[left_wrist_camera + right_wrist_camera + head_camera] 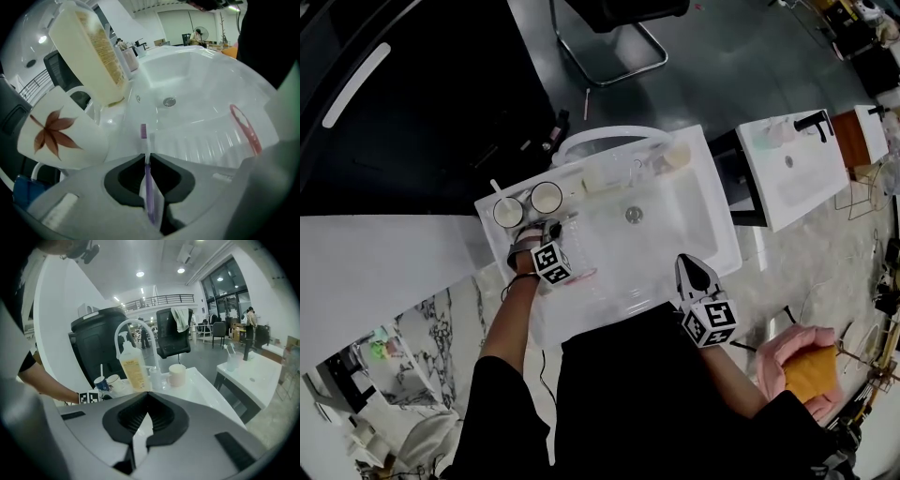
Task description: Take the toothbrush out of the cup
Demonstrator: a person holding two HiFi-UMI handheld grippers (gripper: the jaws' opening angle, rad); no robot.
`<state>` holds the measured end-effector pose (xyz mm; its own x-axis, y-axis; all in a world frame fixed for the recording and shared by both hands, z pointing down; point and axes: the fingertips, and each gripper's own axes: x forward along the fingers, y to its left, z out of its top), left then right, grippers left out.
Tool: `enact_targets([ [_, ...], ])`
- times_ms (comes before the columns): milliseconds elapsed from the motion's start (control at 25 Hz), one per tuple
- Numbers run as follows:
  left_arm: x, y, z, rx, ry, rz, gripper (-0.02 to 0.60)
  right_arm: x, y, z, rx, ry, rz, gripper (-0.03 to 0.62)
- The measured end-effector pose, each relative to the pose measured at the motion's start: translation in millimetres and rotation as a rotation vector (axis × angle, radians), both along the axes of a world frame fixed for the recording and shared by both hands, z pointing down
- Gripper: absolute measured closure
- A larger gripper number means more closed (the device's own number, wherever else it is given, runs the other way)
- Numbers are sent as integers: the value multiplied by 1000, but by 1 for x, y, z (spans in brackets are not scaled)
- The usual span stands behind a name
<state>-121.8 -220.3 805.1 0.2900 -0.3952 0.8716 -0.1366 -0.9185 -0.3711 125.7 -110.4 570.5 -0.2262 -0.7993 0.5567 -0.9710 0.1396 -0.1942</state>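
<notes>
My left gripper point(146, 157) is shut on a purple toothbrush point(144, 133), whose bristled head pokes out past the jaws over the white sink point(206, 79). In the head view this gripper point(547, 231) is at the sink's left rim, just in front of two cups. The white cup with a red leaf point(56, 133) stands close on the left, and a blue cup point(23, 187) shows below it. The blue cup point(99, 382) holds a white stick-like brush. My right gripper point(146, 394) is shut and empty, at the sink's front right rim point(689, 272).
A tall yellowish soap bottle point(89, 51) stands behind the leaf cup, and a pink cup point(177, 374) sits by the arched faucet point(136, 324). The drain point(169, 101) lies mid-basin. A pink-red loop point(246, 129) on something clear is at the right. A second sink point(792, 164) stands farther right.
</notes>
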Motion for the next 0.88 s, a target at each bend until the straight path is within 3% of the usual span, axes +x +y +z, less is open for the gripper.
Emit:
enact_targets([
  [280, -5, 2, 4, -16, 3, -29, 537, 10, -4, 1, 6, -1, 19, 594],
  [560, -5, 1, -10, -20, 55, -97, 537, 12, -2, -11, 43, -2, 28, 594],
  [880, -7, 24, -57, -62, 284, -332, 537, -9, 10, -31, 104, -29, -11, 594],
])
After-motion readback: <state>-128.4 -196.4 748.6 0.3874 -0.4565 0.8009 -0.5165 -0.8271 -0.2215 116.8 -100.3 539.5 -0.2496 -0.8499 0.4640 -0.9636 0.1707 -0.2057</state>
